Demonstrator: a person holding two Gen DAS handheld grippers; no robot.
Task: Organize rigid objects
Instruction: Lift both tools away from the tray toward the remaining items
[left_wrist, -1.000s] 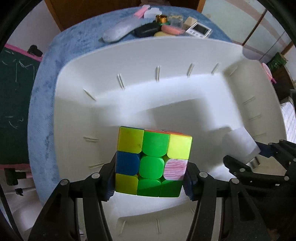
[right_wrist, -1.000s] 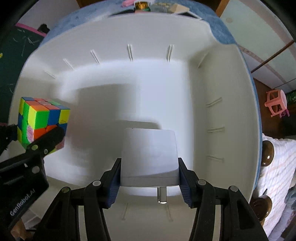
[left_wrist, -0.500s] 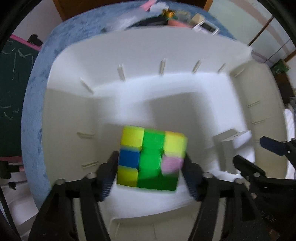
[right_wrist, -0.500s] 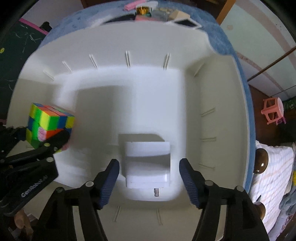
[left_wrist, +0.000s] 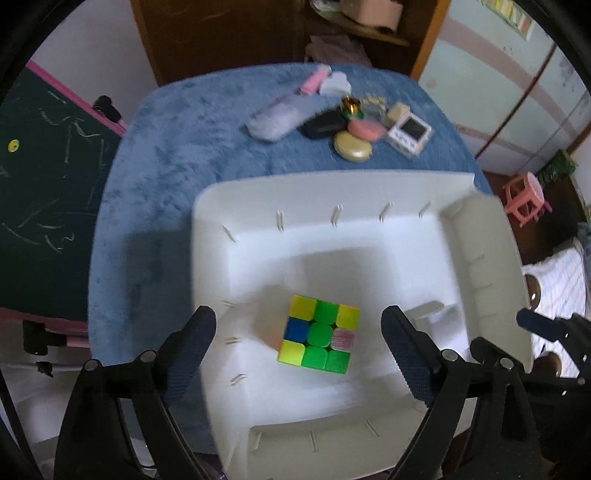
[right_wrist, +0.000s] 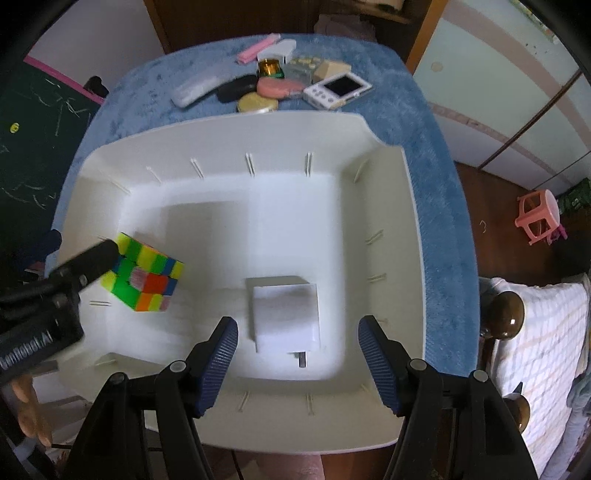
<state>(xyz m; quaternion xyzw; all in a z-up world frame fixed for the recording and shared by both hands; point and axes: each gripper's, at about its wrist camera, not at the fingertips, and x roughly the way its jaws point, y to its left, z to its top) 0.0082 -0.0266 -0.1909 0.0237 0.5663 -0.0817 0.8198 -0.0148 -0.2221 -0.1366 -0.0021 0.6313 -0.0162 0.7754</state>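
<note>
Since the earlier frames I had let go of both items & lifted both claws: cube and block, gripped a sec ago, sat loose in the bin.

Bin (right_wrist: 388, 236), white, took up most of the blue table (left_wrist: 159, 177) near me. Inside: cube (left_wrist: 319, 334) on the floor at bin's left, white block (right_wrist: 284, 314) w/ a metal prong to its right, apart from it. Those 2 looked done.

Left claw (left_wrist: 299, 343) hung above the cube, jaws opening, wide of it, nothing pressed. Right claw (right_wrist: 297, 360) stood open above the block, pads clear of both sides.

Left to do, I judged: the pile at the table's far edge, outside the bin — grey remote (right_wrist: 199, 86), white gadget w/ screen (right_wrist: 338, 90), black case (right_wrist: 236, 88), pink disc (right_wrist: 279, 88), yellow disc (right_wrist: 256, 103), gold tin (right_wrist: 269, 66), pink strip (right_wrist: 256, 48), plus a few small bits I couldn't tell apart. So approx early in the job; most items not yet binned.
</note>
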